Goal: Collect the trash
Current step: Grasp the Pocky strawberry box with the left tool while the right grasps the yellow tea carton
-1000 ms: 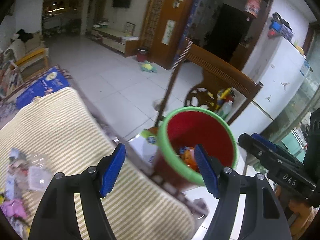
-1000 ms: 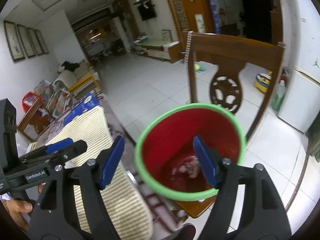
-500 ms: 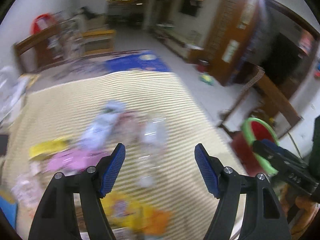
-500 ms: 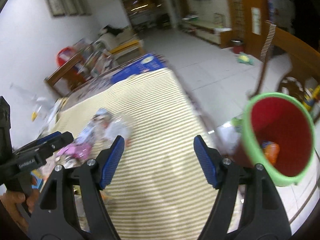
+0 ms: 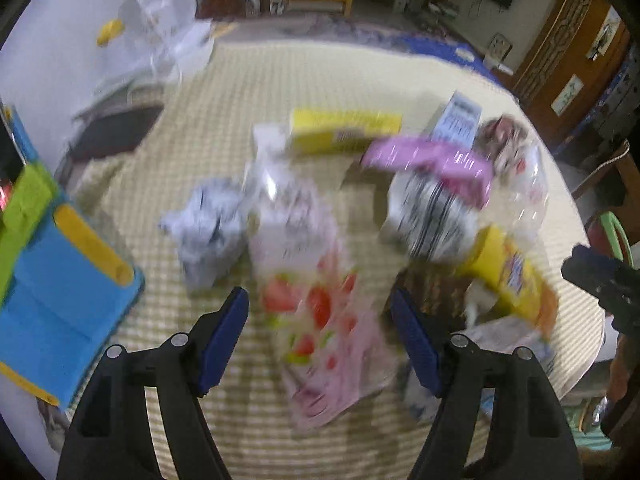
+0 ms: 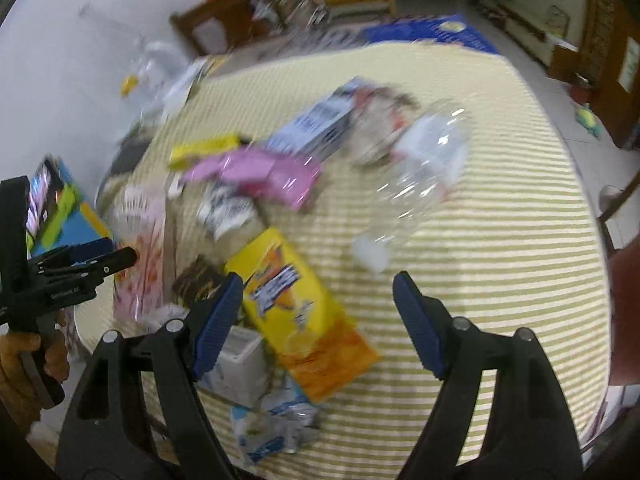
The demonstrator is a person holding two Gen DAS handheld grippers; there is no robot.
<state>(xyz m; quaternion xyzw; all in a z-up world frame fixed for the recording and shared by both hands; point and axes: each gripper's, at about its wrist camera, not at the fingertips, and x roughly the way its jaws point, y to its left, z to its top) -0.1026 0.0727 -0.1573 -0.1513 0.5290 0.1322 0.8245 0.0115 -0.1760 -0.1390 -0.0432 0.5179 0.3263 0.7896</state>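
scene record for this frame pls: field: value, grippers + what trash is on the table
surface: table with striped yellow cloth
left gripper: open, empty, over the strawberry-print pink bag
right gripper: open, empty, over the yellow-orange snack bag
other trash: clear plastic bottle lying on its side, pink wrapper, yellow box, crumpled white paper
bin: green rim just visible at the table's right edge, left wrist view
image quality: motion blur, labels unreadable
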